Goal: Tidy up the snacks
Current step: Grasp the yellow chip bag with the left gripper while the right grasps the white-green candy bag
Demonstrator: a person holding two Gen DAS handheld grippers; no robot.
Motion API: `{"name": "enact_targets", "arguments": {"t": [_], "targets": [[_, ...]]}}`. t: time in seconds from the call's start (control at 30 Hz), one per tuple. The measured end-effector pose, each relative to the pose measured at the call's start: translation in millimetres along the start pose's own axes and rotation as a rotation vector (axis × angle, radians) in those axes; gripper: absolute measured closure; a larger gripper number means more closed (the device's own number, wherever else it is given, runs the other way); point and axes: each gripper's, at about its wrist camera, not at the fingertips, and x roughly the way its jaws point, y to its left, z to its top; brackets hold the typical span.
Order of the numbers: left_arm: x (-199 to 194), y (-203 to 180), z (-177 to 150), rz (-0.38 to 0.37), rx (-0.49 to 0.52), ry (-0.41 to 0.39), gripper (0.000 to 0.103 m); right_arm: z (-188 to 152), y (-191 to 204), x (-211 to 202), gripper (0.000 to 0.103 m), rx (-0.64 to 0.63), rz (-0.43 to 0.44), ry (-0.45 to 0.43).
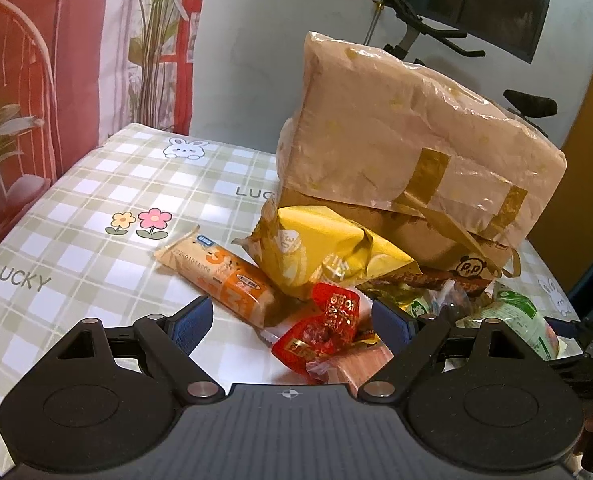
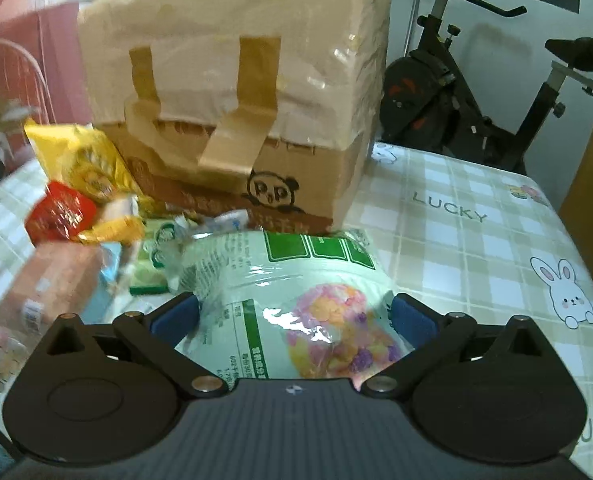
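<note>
Fingers on my left gripper (image 1: 288, 320) stood spread wide, holding nothing, with the red snack packet (image 1: 323, 330) lying between them on the checked tablecloth (image 1: 96, 208). My right gripper (image 2: 294, 316) had its blue pads set against both sides of the pale green pouch (image 2: 296, 300) (printed with pastel candies), so I read it as gripping that pouch.

I took the taped cardboard box (image 2: 232, 92) as my landmark. It stood near the far edge of the table, its lid wrapped in plastic film and strapped with brown tape, a panda face drawn low on its side. The snacks were heaped against the near foot of the box. The yellow bag (image 1: 328, 252) leaned right at the box's front. The orange wrapped biscuit roll (image 1: 220, 276) lay to the left of the box, just beside the yellow bag. The red packet sat in front of the box, nearer to me than the yellow bag. Small green sachets (image 2: 154, 256) lay at the box's foot, just beside the pouch. An exercise bike (image 2: 476, 92) stood behind the box, off the table.
</note>
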Motion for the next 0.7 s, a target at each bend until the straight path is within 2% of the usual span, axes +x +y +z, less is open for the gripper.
{"name": "enact_targets", "arguments": {"t": [0.23, 0.3, 0.37, 0.5, 0.7], "targets": [[3.3, -2.5, 5.1, 0.002, 0.010, -0.007, 0.015, -2.3, 6.6, 0.4, 0.001, -0.029, -0.018, -0.007], [6.3, -3.0, 10.3, -0.008, 0.009, -0.013, 0.015, -2.4, 8.9, -4.0, 0.011, -0.046, -0.018, -0.017], [12.4, -5.6, 16.2, -0.015, 0.014, -0.018, 0.015, -0.8, 10.5, -9.4, 0.016, -0.047, -0.007, -0.037], [31.0, -12.3, 27.1, -0.002, 0.022, -0.018, 0.015, 0.0, 7.7, -15.9, 0.018, 0.000, 0.020, -0.049], [50.5, -6.0, 44.8, 0.002, -0.100, -0.046, 0.016, -3.2, 4.7, -21.4, 0.018, 0.037, 0.051, -0.055]]}}
